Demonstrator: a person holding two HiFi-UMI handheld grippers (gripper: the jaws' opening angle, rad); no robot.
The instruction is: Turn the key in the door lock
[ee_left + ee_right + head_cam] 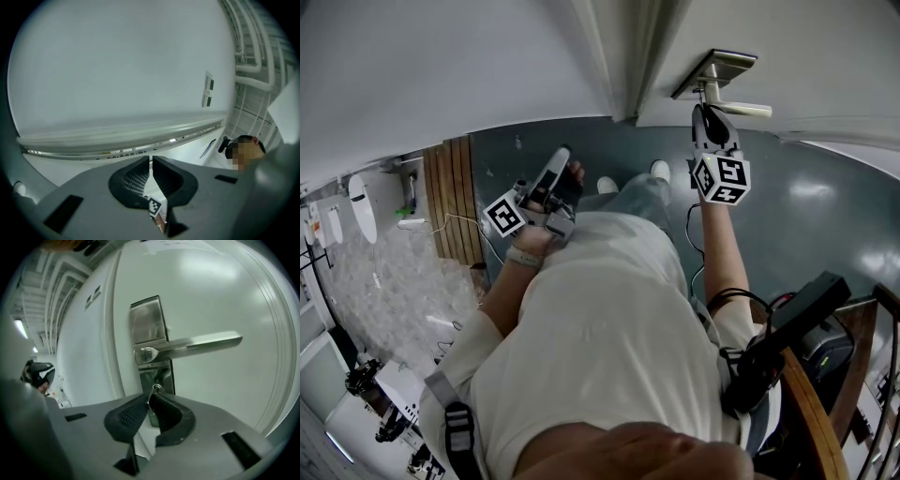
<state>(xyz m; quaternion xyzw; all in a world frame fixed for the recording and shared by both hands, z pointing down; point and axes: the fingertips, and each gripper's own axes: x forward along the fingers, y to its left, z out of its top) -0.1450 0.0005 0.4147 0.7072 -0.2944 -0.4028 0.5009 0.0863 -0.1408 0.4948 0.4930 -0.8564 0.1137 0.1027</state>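
Head view: the right gripper (709, 120) reaches the door just under the handle (739, 108), far nearer it than the left gripper (553, 173); the key is hidden here. Left gripper view: jaws pressed together on nothing, facing bare wall. Right gripper view: jaws pinch the key (152, 401) below the handle, its length seemingly running straight ahead into the lock (161, 375).

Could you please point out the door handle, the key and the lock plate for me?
door handle (201, 343), right gripper view, middle of the lever
key (150, 407), right gripper view, head between the jaws
lock plate (147, 319), right gripper view, upper half
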